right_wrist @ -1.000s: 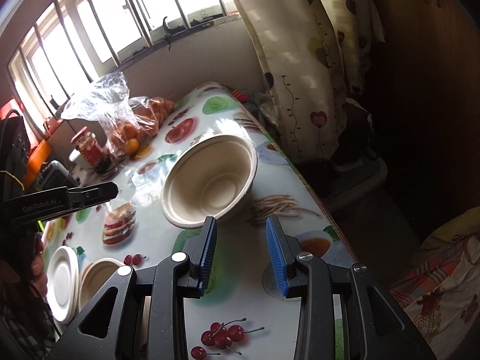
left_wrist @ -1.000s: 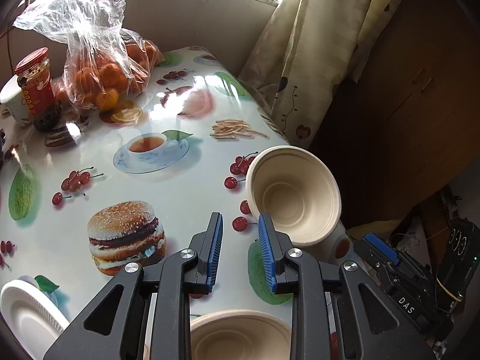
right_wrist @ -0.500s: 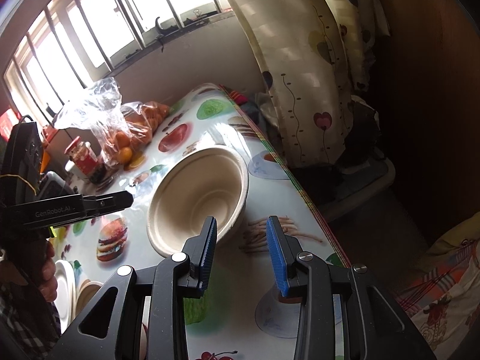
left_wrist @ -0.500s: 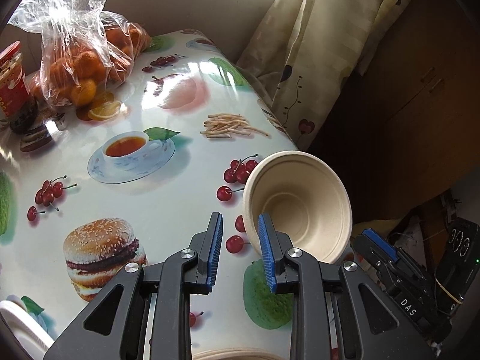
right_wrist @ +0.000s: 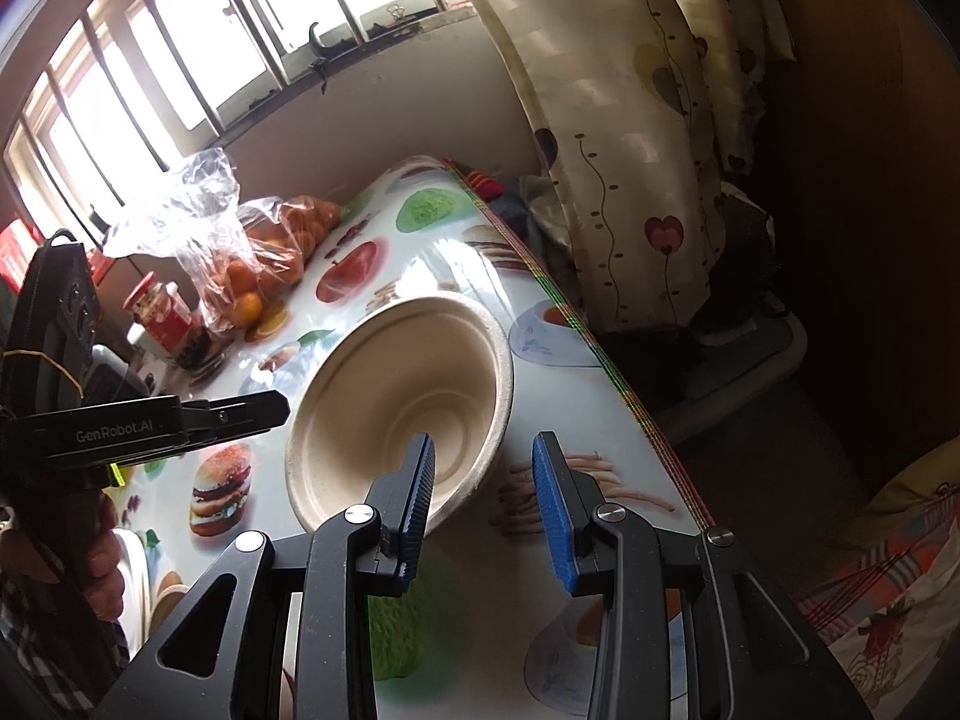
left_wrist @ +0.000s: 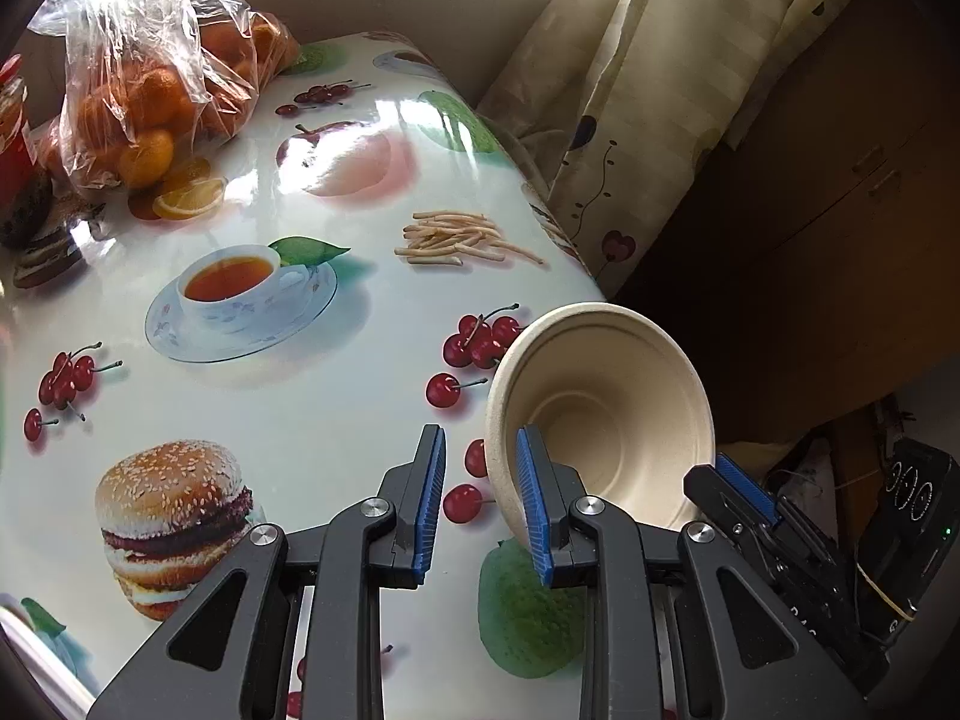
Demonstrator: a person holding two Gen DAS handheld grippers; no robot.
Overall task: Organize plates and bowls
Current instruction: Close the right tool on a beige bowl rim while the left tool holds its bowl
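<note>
my left tool (left_wrist: 478,438) is open by a moderate gap and holds nothing; my right tool (right_wrist: 483,441) is spread wider and is not clamped either. the bowl (left_wrist: 606,396) stands tipped on its side at the right edge of the table (left_wrist: 300,396), mouth toward me, just right of my left tool's right finger. from the right wrist view, my right tool's left finger sits in front of the bowl's mouth and its right finger lies well outside the wall. i cannot tell what props the bowl up.

my worry: with nothing pinching the rim, the light bowl could roll off the edge to the floor. the glossy printed tablecloth looks slick, so a nudge may slide it instead of seating it. if i close my right tool too hard, the thin wall may buckle.

left of and behind my right tool, a white plate (right_wrist: 132,570) waits. farther ahead stand a bag of oranges (left_wrist: 150,96) and a red jar (right_wrist: 162,312). beyond hang a curtain (left_wrist: 630,90) and a barred window (right_wrist: 180,60).
</note>
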